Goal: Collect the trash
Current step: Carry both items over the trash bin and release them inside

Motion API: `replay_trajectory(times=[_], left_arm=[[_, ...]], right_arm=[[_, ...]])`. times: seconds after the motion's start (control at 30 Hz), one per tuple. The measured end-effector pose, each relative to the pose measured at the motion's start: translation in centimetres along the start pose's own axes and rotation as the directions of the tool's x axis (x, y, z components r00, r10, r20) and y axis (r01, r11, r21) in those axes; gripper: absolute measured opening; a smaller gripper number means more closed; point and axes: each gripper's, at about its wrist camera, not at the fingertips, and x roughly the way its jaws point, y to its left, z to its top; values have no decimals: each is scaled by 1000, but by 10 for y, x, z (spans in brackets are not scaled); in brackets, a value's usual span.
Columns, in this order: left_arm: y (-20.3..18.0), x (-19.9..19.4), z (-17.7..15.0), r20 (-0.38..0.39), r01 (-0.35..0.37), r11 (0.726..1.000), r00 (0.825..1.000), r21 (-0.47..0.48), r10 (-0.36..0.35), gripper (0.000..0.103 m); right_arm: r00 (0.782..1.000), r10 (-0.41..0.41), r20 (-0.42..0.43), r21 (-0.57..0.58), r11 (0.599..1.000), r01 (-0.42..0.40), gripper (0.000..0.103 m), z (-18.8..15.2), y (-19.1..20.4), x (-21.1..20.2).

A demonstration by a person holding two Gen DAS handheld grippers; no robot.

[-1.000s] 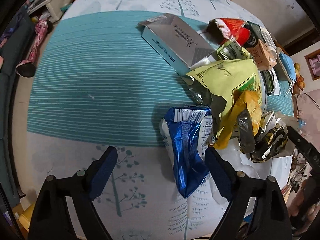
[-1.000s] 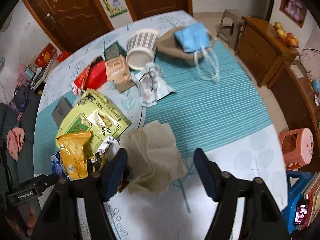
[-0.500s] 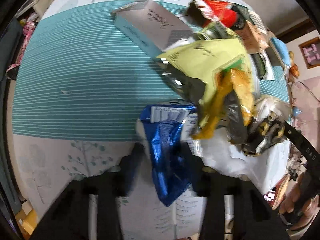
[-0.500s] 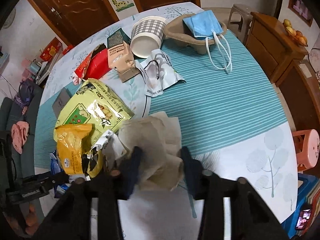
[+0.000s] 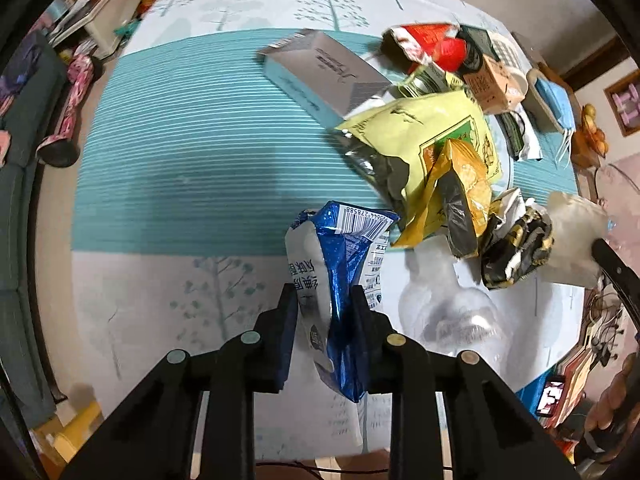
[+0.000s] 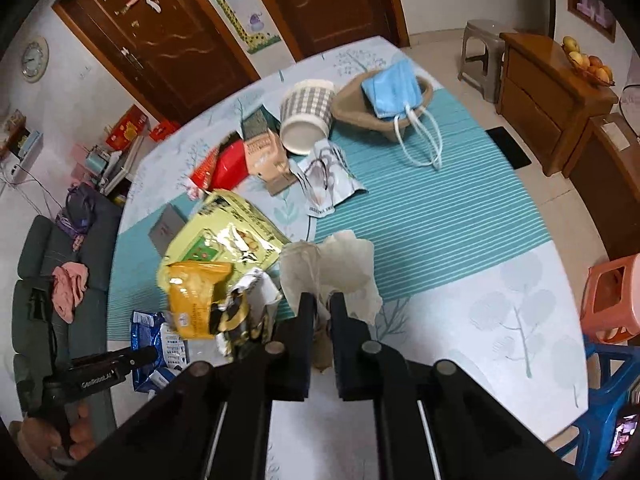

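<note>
Left gripper (image 5: pixel 325 304): jaws closing, pads pressing the blue foil wrapper (image 5: pixel 344 280) from both sides. Wrapper's long axis runs along the fingers, barcode end pointing away toward the trash pile over the table (image 5: pixel 192 184).

Right gripper (image 6: pixel 321 308): fingers drawn together, clamped on the crumpled beige paper (image 6: pixel 332 268); the paper bunches out beyond the fingertips, showing no clear long axis.

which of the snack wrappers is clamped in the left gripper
The blue foil wrapper with the barcode: the left gripper pinches it. The yellow-green bag and orange wrapper lie untouched.
</note>
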Motion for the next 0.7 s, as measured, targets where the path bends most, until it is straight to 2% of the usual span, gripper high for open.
replay_trajectory(times=[0.13, 0.33, 0.5, 0.7], left_arm=[[9, -33, -18, 29, -1, 1000, 1000, -12, 2, 23], [7, -85, -56, 120, -3, 1000, 993, 1, 3, 23], [-8, -109, -105, 178, 19, 1000, 984, -9, -17, 23], [-30, -110, -183, 169, 39, 999, 985, -39, -32, 23]], right_arm=[[999, 17, 39, -31, 999, -16, 8, -6, 3, -31], [994, 65, 87, -101, 993, -56, 8, -25, 6, -79], [991, 97, 91, -205, 976, -77, 8, -52, 8, -111], [989, 140, 51, -278, 953, -121, 8, -100, -2, -140]])
